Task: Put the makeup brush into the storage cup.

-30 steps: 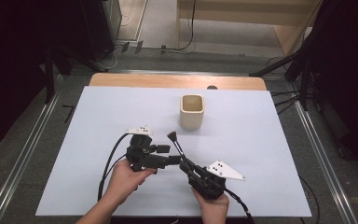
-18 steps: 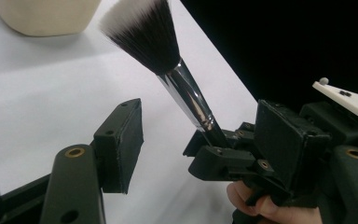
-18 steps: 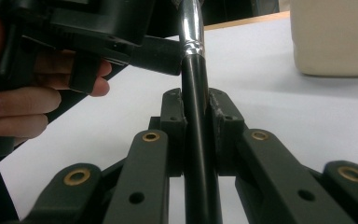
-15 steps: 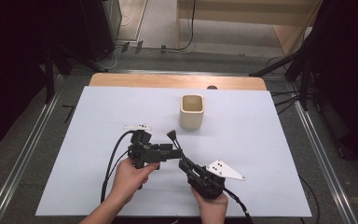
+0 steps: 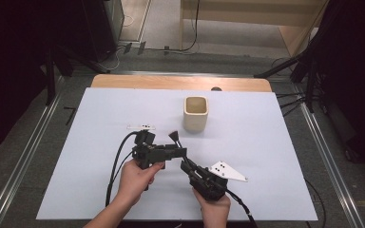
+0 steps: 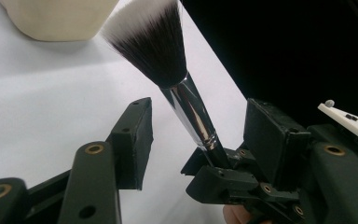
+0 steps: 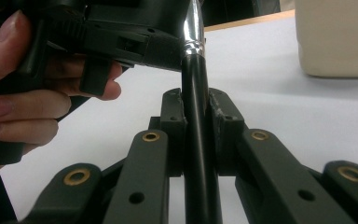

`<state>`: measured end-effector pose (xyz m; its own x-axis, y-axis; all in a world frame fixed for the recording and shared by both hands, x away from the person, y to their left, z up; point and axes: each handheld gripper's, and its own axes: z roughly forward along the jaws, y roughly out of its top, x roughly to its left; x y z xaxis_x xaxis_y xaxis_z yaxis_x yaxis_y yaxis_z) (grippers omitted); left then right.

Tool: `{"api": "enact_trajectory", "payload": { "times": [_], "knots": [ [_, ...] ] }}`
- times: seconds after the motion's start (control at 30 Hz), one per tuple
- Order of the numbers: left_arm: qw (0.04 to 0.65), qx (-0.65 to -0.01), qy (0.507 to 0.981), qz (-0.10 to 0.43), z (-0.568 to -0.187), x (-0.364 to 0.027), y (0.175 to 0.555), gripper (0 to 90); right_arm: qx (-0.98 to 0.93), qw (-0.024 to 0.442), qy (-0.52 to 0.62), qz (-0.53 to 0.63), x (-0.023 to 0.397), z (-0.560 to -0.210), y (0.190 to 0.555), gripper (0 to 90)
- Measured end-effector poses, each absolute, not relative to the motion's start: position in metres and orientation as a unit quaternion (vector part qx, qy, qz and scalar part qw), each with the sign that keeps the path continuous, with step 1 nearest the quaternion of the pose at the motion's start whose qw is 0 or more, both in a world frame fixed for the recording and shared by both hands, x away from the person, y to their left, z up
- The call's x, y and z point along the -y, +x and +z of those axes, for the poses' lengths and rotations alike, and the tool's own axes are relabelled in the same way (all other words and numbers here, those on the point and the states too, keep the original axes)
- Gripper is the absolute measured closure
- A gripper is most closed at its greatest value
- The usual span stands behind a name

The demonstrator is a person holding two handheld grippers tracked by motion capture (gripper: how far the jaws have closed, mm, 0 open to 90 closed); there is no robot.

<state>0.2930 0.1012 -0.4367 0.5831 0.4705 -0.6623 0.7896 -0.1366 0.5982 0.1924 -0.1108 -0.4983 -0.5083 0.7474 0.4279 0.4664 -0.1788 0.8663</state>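
1. The right tongs [image 5: 186, 164] are clamped on the black handle of a make-up brush [image 6: 186, 100] that has a chrome ferrule and dark, white-tipped bristles. In the right gripper view both pads press flat against the handle.
2. The left tongs [image 6: 200, 128] stand astride the chrome ferrule. The jaws have just been closing with the brush between them, but a gap shows on each side, so they are not gripping yet.
3. The brush is held above the white tabletop [image 5: 275, 142], bristles pointing toward 11 o'clock in the high view.
4. A cream, square-mouthed cup [image 5: 196, 114] stands upright at about 1 o'clock from the brush head, near it but apart.
5. Judged progress: the brush is lifted and a hand-over to the left tongs is under way.
6. Judged remainder: complete the left grip, release the right, then probably place the brush in the cup.
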Motion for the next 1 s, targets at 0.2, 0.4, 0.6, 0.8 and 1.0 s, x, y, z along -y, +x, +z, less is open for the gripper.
{"api": "enact_trajectory", "payload": {
  "times": [0.2,0.4,0.6,0.8,1.0],
  "knots": [
    [0.504,-0.433,0.725,-0.180,-0.4397,-0.1006,0.2960,50.3,-0.628,0.115,0.483,0.599,0.1107,-0.4979,0.1927,79.5],
    [0.510,-0.438,0.716,-0.188,-0.4405,-0.1013,0.2977,60.0,-0.629,0.113,0.483,0.599,0.1100,-0.4982,0.1930,79.5],
    [0.510,-0.443,0.710,-0.199,-0.4428,-0.1033,0.2993,65.8,-0.630,0.114,0.482,0.598,0.1098,-0.4988,0.1933,79.5],
    [0.506,-0.444,0.712,-0.201,-0.4427,-0.1044,0.2997,71.4,-0.633,0.110,0.481,0.597,0.1090,-0.4992,0.1933,79.6],
    [0.506,-0.444,0.710,-0.207,-0.4424,-0.1046,0.2996,73.7,-0.637,0.109,0.480,0.593,0.1078,-0.4999,0.1931,79.5]
  ]
}}
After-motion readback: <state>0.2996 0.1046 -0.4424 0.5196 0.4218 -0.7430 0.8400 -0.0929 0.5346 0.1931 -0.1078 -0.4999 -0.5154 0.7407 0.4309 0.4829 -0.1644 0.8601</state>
